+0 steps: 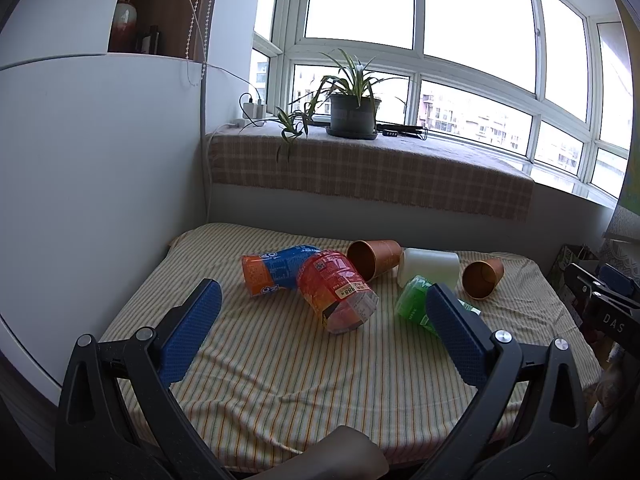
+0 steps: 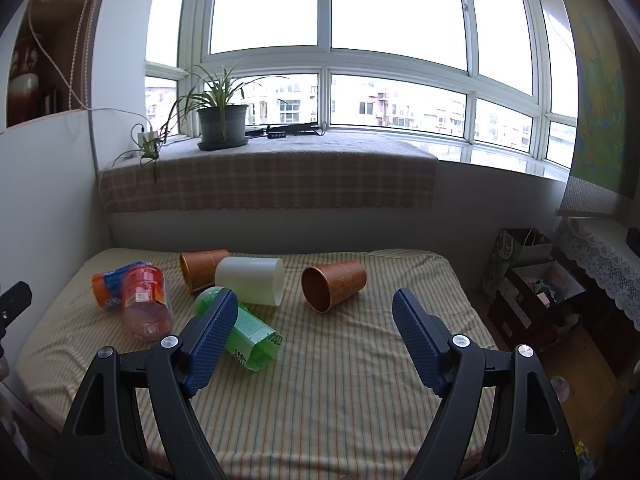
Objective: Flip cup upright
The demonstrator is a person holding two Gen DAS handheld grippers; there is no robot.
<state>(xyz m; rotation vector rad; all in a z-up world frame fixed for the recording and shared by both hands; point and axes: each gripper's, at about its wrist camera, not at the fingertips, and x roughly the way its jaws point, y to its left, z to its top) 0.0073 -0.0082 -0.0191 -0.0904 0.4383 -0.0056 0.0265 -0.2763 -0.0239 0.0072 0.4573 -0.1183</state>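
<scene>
Several cups lie on their sides on a striped tablecloth. A red clear cup (image 1: 338, 292) (image 2: 146, 300) lies in front of an orange-and-blue cup (image 1: 274, 270) (image 2: 110, 280). A brown cup (image 1: 374, 258) (image 2: 202, 270) lies behind a white cup (image 1: 430, 266) (image 2: 252, 280). A green cup (image 1: 416, 304) (image 2: 250, 330) lies nearer. Another brown cup (image 1: 482, 278) (image 2: 334, 284) lies to the right, mouth toward me. My left gripper (image 1: 324, 308) is open and empty, short of the red cup. My right gripper (image 2: 314, 316) is open and empty, short of the right brown cup.
The table (image 2: 340, 400) stands against a white wall under a windowsill with a potted plant (image 1: 352, 114) (image 2: 222, 124). A white panel (image 1: 80, 180) bounds the left side. Boxes and bags (image 2: 532, 280) stand on the floor to the right.
</scene>
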